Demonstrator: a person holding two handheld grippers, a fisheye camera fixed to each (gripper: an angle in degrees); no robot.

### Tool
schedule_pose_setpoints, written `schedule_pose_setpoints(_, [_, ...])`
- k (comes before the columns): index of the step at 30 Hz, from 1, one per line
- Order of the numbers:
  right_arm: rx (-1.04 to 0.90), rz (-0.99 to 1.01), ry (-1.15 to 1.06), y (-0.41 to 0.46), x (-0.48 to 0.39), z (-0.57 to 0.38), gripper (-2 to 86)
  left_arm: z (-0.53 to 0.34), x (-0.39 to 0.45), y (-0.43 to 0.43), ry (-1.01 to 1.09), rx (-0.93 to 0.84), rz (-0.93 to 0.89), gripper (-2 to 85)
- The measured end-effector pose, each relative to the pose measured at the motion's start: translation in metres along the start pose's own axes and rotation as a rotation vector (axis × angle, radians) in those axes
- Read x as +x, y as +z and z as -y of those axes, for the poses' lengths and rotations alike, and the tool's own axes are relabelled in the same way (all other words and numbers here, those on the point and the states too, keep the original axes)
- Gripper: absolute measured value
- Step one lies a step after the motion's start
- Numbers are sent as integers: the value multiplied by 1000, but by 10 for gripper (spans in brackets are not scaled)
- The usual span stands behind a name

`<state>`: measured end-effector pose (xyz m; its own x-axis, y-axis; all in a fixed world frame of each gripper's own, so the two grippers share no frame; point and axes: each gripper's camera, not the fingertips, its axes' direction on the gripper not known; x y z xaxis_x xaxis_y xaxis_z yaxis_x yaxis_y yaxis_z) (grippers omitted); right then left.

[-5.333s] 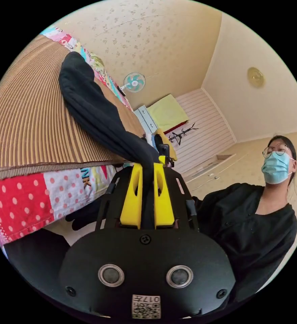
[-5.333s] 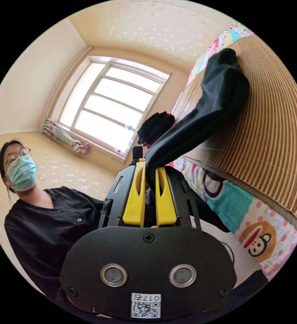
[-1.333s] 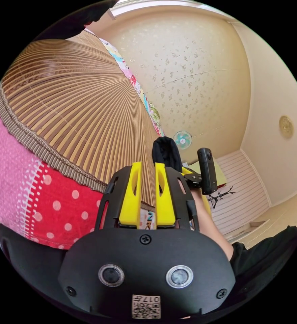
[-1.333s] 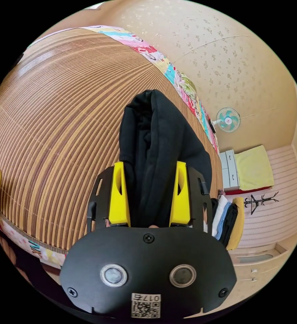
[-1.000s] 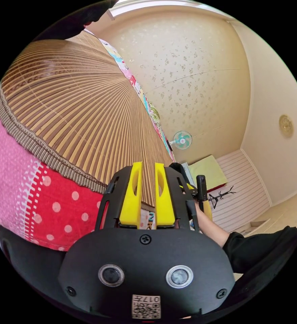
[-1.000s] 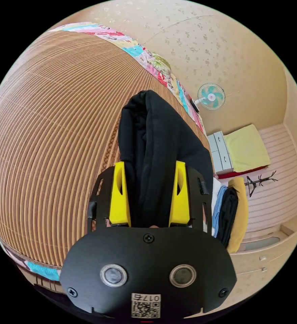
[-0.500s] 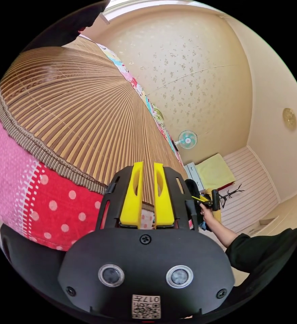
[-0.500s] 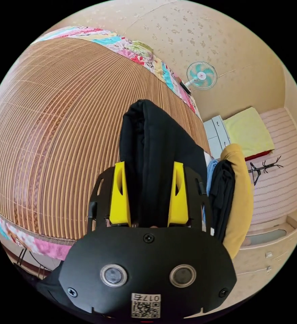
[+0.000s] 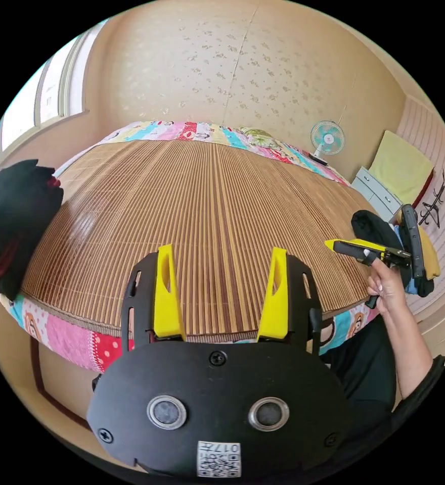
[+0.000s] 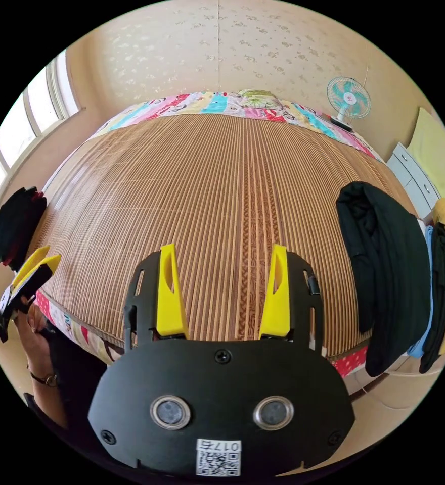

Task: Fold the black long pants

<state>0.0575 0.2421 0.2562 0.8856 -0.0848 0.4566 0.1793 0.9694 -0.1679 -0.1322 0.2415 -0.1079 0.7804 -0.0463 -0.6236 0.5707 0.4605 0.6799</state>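
Right gripper view looks across a bed covered with a bamboo mat [image 10: 182, 192], and the right claw [image 10: 222, 288] has its yellow jaws spread wide with nothing between them. The folded black long pants [image 10: 384, 273] lie at the right edge of the mat, on top of a stack of folded clothes [image 10: 442, 283] in blue, black and mustard. At the far left edge sits a dark heap of clothes [image 10: 15, 227], and the left claw [image 10: 33, 270] shows near it, held by a hand [image 10: 35, 328]. Left gripper view gives the opposite angle: the left claw [image 9: 221, 290] is likewise spread and empty over the mat [image 9: 207, 212], with the right claw [image 9: 356, 247] in a hand [image 9: 384, 285] at the right, just in front of the pants [image 9: 374, 230].
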Motion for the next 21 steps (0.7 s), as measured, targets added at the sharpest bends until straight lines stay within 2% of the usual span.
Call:
schedule_pose_setpoints(4, [-105,-29,0,18,-3,30,258,34,18,58,-40,-160,70,327])
schedule_pose_setpoints(7, [-80,0,63,14,5,40,262,44,33,88,-52,-252,175,341])
schedule_pose_setpoints(21, [-45,-5,92,-27,16,63,261,31,59,100,-56,-239,199,351])
